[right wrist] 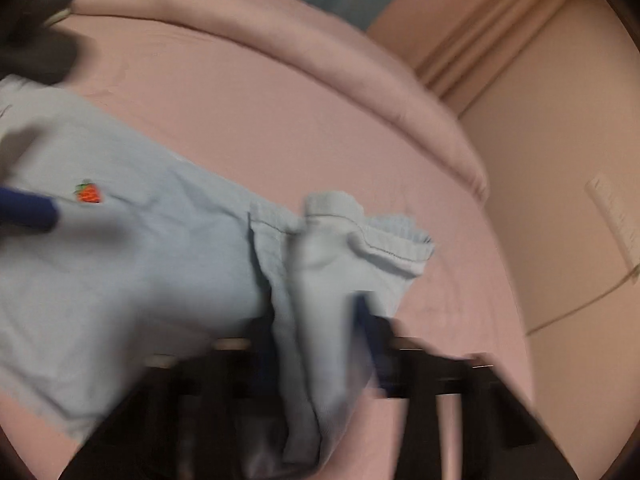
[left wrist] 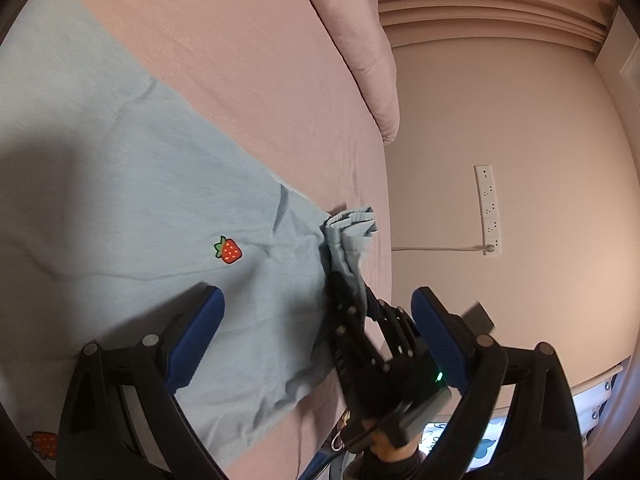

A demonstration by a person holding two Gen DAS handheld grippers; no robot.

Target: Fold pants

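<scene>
Light blue pants (left wrist: 132, 184) with small strawberry prints (left wrist: 229, 250) lie spread on the pink bed sheet (left wrist: 248, 80). My left gripper (left wrist: 317, 293) hovers just above them, wide open, with nothing pressed between its blue pads (left wrist: 200, 332). My right gripper (right wrist: 316, 316) is shut on a bunched end of the pants (right wrist: 332, 248), and the stitched hem sticks out past its fingers. In the left wrist view the right gripper (left wrist: 340, 280) comes in from below and holds the same bunched end of the pants (left wrist: 352, 228) near the bed's right edge. The right wrist view is blurred.
A rolled pink duvet (left wrist: 352, 40) lies along the far side of the bed. The bed's edge (left wrist: 386, 240) runs right beside the held cloth. On the wall beyond hangs a white power strip (left wrist: 490, 210) with a cable. A blue finger of the left gripper (right wrist: 28, 208) shows at the left.
</scene>
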